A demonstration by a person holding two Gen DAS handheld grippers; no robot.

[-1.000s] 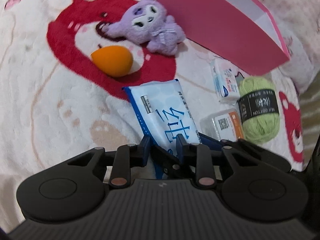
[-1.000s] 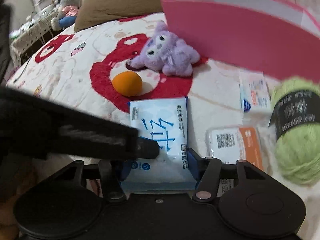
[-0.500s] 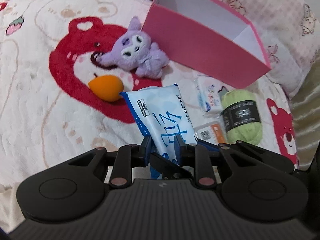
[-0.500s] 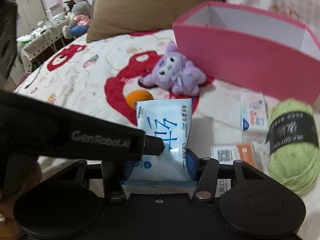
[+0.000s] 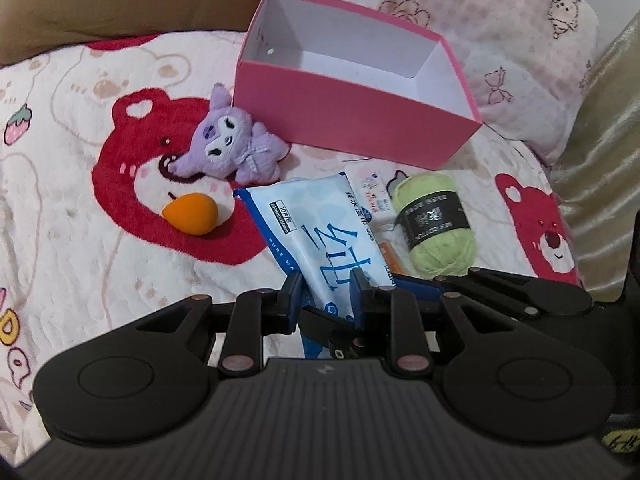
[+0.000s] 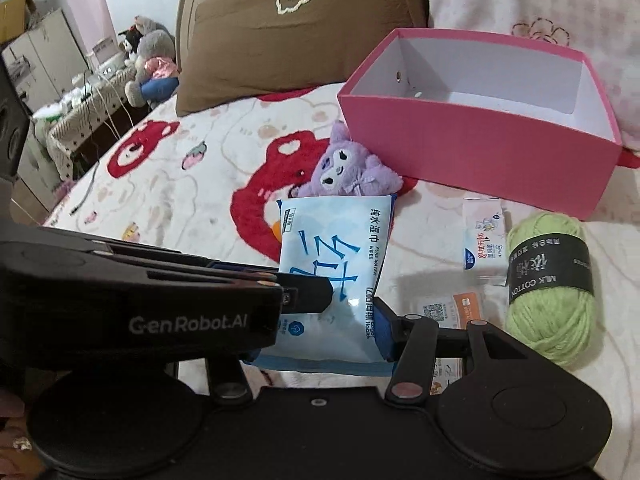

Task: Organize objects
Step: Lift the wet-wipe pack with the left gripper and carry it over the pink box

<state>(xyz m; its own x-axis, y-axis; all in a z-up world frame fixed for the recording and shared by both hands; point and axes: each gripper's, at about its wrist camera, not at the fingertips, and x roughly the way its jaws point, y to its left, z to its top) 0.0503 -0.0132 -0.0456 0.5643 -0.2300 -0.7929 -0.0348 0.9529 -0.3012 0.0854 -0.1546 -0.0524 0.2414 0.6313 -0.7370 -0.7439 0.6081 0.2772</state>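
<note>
Left tongs: left tongs [image 5: 326,286] are pressed onto the near end of the wet-wipes pack [image 5: 320,232], low in the centre of the left view; the pack is pinched and stands clear of the bed
Right tongs: right tongs [image 6: 316,330] clamp the same pack [image 6: 332,264] across its width, low in the centre of the right view; their jaws have just been closing, with the pack between them
Box: pink box [image 5: 352,120] sits open in the upper centre of the left view; its white inside looks empty as far as can be seen
Done so far: judging by the empty box, nothing is stowed yet; the pack is lifted but not over the box
Left to do: purple plush [image 5: 232,148] lies just beside the box's near wall; orange sponge [image 5: 192,214] sits left of the pack; green yarn [image 5: 436,224], small tissue packet [image 5: 372,192] and orange-edged card [image 6: 452,308] lie at right; all probably go in the box
Surface: a bed under a cream blanket [image 5: 80,240] printed with red bears; soft, so things may tip
Room: brown pillow [image 6: 300,32] and floral pillow [image 5: 500,40] behind the box; stuffed toys [image 6: 148,60] on a cluttered shelf at upper left of the right view
</note>
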